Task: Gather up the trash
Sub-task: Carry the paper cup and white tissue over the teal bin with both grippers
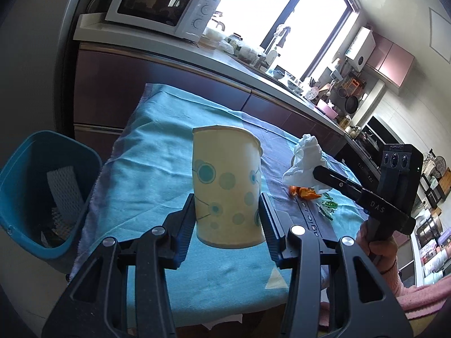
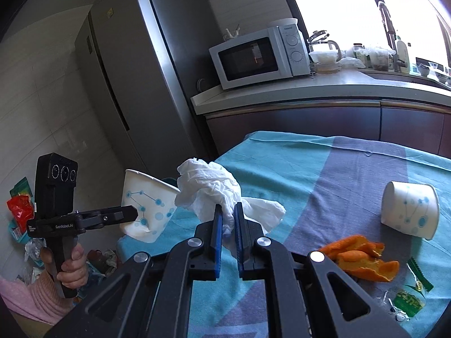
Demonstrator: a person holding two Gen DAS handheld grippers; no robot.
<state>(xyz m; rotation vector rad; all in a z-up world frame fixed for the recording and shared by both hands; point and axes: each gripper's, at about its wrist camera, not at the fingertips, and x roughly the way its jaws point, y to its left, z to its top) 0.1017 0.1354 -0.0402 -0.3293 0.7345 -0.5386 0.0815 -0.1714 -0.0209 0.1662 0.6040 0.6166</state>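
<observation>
My left gripper [image 1: 227, 200] is shut on a pale yellow paper cup [image 1: 225, 169] with teal dots, held upright above the teal tablecloth [image 1: 157, 140]. To its left stands a blue trash bin [image 1: 17, 211] below the table edge. My right gripper [image 2: 228, 209] is shut on a crumpled white tissue [image 2: 208, 186], lifted off the cloth. In the right wrist view the left gripper [image 2: 135, 214] and its cup [image 2: 149, 200] hang past the table's left end. The right gripper [image 1: 317, 171] with the tissue [image 1: 305, 155] shows at the right of the left wrist view.
A second paper cup [image 2: 408, 211] lies on its side on the cloth [image 2: 282, 163]. Orange peel [image 2: 363, 256] and a green wrapper [image 2: 411, 298] lie near it. The bin holds white foam netting [image 1: 63, 188]. A counter with a microwave [image 2: 253, 59] runs behind the table, beside a fridge [image 2: 146, 64].
</observation>
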